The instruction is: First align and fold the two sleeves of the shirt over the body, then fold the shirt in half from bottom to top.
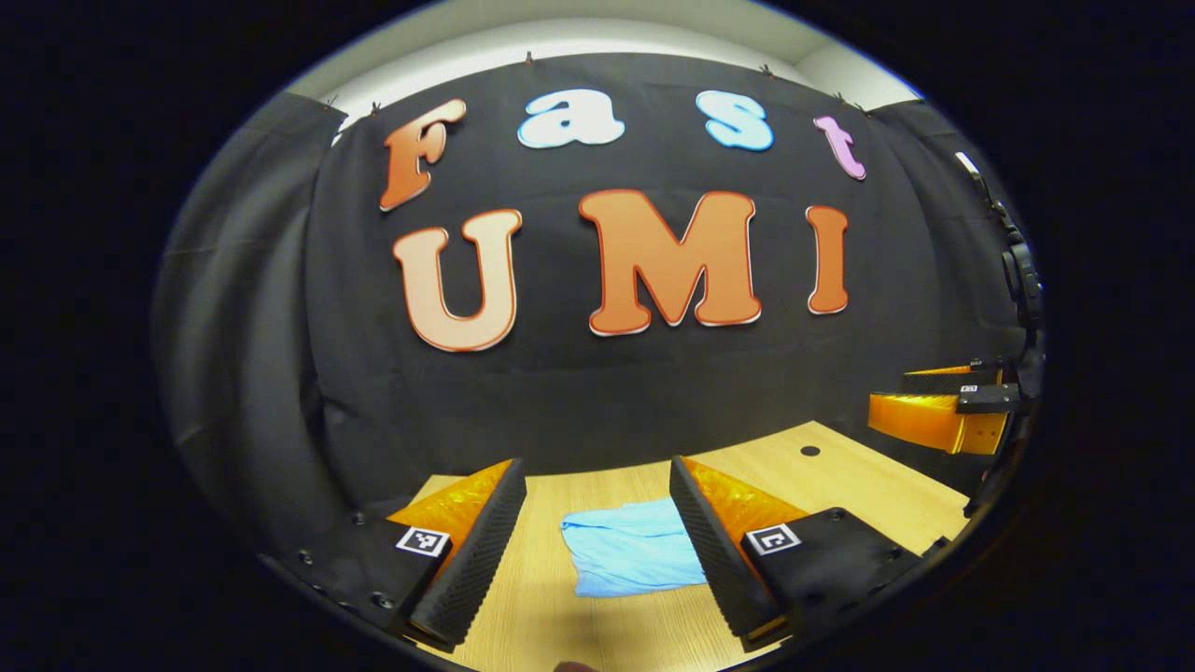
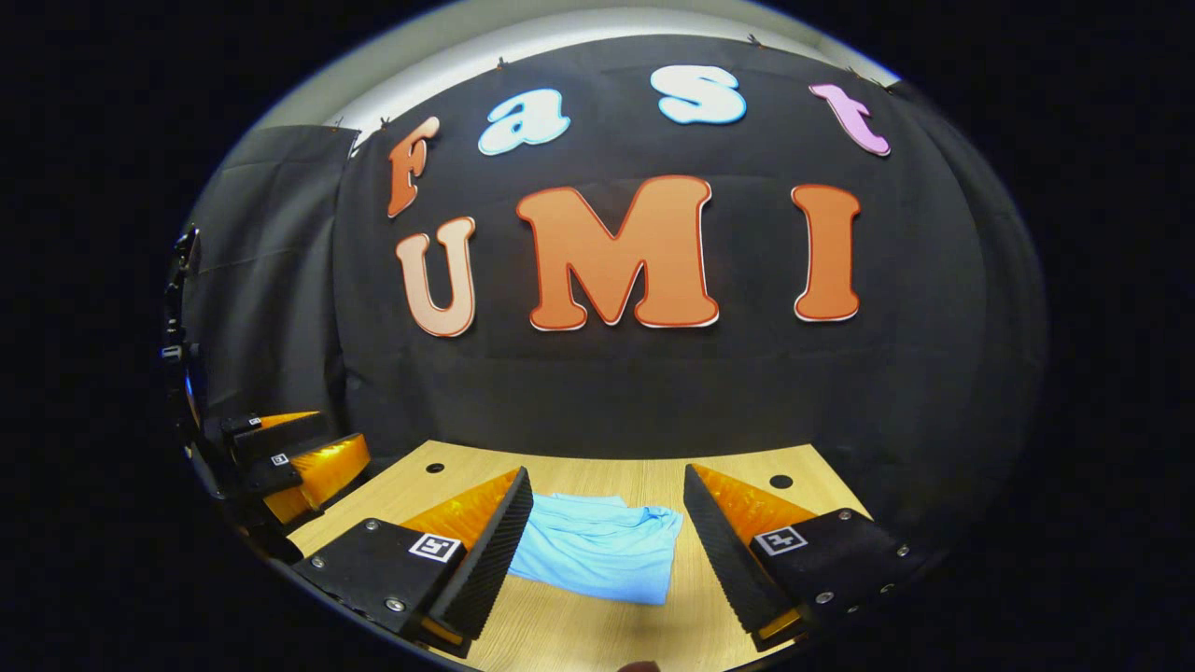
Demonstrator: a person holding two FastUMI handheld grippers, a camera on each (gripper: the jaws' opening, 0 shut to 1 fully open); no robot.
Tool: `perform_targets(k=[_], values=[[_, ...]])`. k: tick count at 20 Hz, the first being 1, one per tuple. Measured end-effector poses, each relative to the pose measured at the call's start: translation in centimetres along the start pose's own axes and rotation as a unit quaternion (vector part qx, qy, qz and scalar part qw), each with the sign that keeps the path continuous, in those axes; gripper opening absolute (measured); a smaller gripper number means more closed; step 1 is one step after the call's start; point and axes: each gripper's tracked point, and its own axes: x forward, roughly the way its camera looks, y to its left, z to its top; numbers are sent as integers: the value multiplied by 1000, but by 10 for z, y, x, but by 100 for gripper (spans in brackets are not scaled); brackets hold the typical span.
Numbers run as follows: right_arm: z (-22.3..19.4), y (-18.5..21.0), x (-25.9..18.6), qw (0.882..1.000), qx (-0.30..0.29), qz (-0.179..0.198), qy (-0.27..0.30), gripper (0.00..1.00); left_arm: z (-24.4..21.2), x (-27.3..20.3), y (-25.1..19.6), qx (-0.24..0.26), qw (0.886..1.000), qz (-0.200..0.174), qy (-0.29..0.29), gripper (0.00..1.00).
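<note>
- Blue shirt [image 1: 631, 549] lies folded on the wooden desk [image 1: 840, 481], low centre of the frame.
- Left tongs [image 1: 597, 551] gape wide above it, empty.
- Right tongs [image 2: 607, 555] likewise spread wide, shirt [image 2: 597, 549] between their fingers.

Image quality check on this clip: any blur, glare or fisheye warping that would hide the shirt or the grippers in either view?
Left gripper view: sharp, evenly lit; the folded light-blue shirt on the pale wooden table reads clearly between the open left gripper, with strong fisheye bending at the edges. Right gripper view: equally sharp, shirt unobscured beyond the open right gripper, the other gripper warped at the left rim; no harsh glare.
</note>
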Motion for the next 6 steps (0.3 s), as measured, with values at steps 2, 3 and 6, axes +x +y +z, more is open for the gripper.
perform_targets(k=[2,3,6], values=[[5,-1,-20,1000,-5,-3,-19,98,8,-29,2,-5,1000,6,-27,99],[6,0,-30,1000,-6,-3,-26,98,15,-41,2,-9,999,7,-39,100],[8,0,-57,999,-14,-2,-44,98,24,-80,-5,-16,998,5,-63,100]])
